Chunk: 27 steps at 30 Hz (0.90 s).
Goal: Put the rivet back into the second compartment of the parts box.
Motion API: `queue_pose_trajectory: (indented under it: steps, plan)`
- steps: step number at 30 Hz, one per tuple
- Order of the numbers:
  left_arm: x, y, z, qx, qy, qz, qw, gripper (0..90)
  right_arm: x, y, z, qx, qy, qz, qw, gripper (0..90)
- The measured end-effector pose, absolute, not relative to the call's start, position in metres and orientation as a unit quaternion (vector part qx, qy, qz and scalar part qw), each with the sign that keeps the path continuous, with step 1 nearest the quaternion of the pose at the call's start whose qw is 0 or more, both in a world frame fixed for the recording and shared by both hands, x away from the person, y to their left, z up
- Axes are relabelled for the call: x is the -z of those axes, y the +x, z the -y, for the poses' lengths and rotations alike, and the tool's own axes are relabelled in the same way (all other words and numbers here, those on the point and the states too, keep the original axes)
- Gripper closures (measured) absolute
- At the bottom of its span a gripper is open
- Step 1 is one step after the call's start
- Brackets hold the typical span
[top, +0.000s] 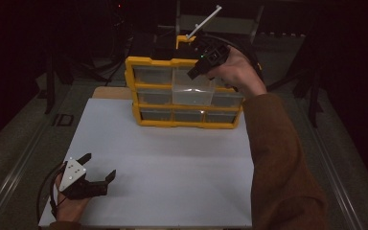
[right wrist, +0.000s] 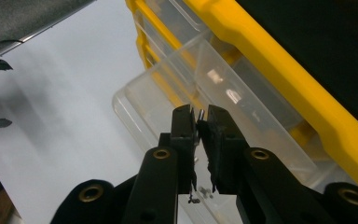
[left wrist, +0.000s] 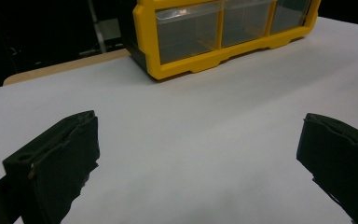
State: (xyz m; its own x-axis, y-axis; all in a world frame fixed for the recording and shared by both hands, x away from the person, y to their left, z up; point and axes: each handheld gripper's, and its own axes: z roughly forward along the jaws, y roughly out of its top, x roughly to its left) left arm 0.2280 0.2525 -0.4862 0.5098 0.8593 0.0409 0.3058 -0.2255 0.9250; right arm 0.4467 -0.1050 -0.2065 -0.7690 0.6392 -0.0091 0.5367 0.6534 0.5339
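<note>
A: What takes up most of the high view?
B: The white counter (top: pixel 163 172), running from the bottom edge to mid-frame. Everything around it is dark; the shapes along the top edge can't be made out.

A: And on it?
B: A yellow drawer cabinet (top: pixel 184 93) at upper centre, three rows of clear drawers. In the left gripper view its top is cut off by the frame edge, so just the lowest row shows. The contents of the shut drawers are too murky to tell.

A: Any drawer out?
B: Yes, one clear drawer (top: pixel 192 88) in the middle column is pulled forward from the top row, hanging over the rows below. In the right gripper view it sits at centre, slanting from the left edge toward the lower right.

A: The right hand-held gripper?
B: The right hand-held gripper (right wrist: pixel 199 122) is at the upper centre of the high view, over the open drawer, half covered by the hand. In its own view the jaws are nearly together, pinching a small metallic item (right wrist: pixel 199 113) at the tips; too tiny to identify. A few small bits lie in the drawer beneath, blurred.

A: The left one?
B: The left hand-held gripper (top: pixel 99 168) rests at lower left on the counter, jaws wide apart, holding nothing.
</note>
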Motion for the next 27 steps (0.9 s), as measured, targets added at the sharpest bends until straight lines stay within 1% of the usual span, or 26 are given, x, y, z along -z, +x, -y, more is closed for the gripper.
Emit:
queue_pose_trajectory:
  steps: [11,12,13,14,15,16,17,18,19,20,22,23,25,27]
  plan:
    - [0.486,0.228,-0.253,-0.29,0.727,-0.4,0.476,0.0,0.209,0.449,0.09,-0.262,0.324,-0.904,0.1,81.1]
    - [0.486,0.228,-0.253,-0.29,0.727,-0.4,0.476,0.0,0.209,0.45,0.09,-0.261,0.323,-0.904,0.097,77.7]
    - [0.486,0.228,-0.253,-0.29,0.727,-0.4,0.476,0.0,0.21,0.45,0.089,-0.262,0.321,-0.905,0.094,68.7]
    - [0.486,0.228,-0.253,-0.29,0.727,-0.4,0.477,0.0,0.211,0.45,0.089,-0.267,0.318,-0.905,0.089,56.9]
    - [0.486,0.228,-0.253,-0.29,0.727,-0.4,0.477,0.0,0.211,0.449,0.088,-0.272,0.317,-0.905,0.086,47.2]
    - [0.486,0.228,-0.253,-0.289,0.727,-0.4,0.477,0.0,0.211,0.448,0.087,-0.277,0.312,-0.905,0.081,39.3]
    - [0.486,0.228,-0.253,-0.289,0.727,-0.4,0.477,0.0,0.211,0.448,0.087,-0.277,0.312,-0.905,0.081,39.3]
    - [0.486,0.228,-0.253,-0.289,0.727,-0.4,0.477,0.0,0.211,0.446,0.087,-0.28,0.307,-0.906,0.078,34.9]
    - [0.486,0.228,-0.252,-0.289,0.727,-0.4,0.478,0.0,0.21,0.443,0.085,-0.278,0.301,-0.909,0.08,28.0]
    - [0.486,0.228,-0.252,-0.289,0.727,-0.4,0.478,0.0,0.211,0.44,0.084,-0.274,0.294,-0.912,0.081,24.0]
    - [0.486,0.228,-0.252,-0.289,0.727,-0.4,0.477,0.0,0.211,0.437,0.082,-0.263,0.287,-0.917,0.086,21.1]
    - [0.486,0.228,-0.252,-0.289,0.727,-0.4,0.477,0.0,0.211,0.437,0.082,-0.263,0.287,-0.917,0.086,21.1]
    - [0.486,0.228,-0.252,-0.289,0.727,-0.401,0.477,0.0,0.213,0.432,0.081,-0.253,0.277,-0.922,0.095,16.4]
    - [0.486,0.228,-0.252,-0.289,0.727,-0.401,0.477,0.0,0.214,0.43,0.081,-0.248,0.274,-0.924,0.098,15.2]
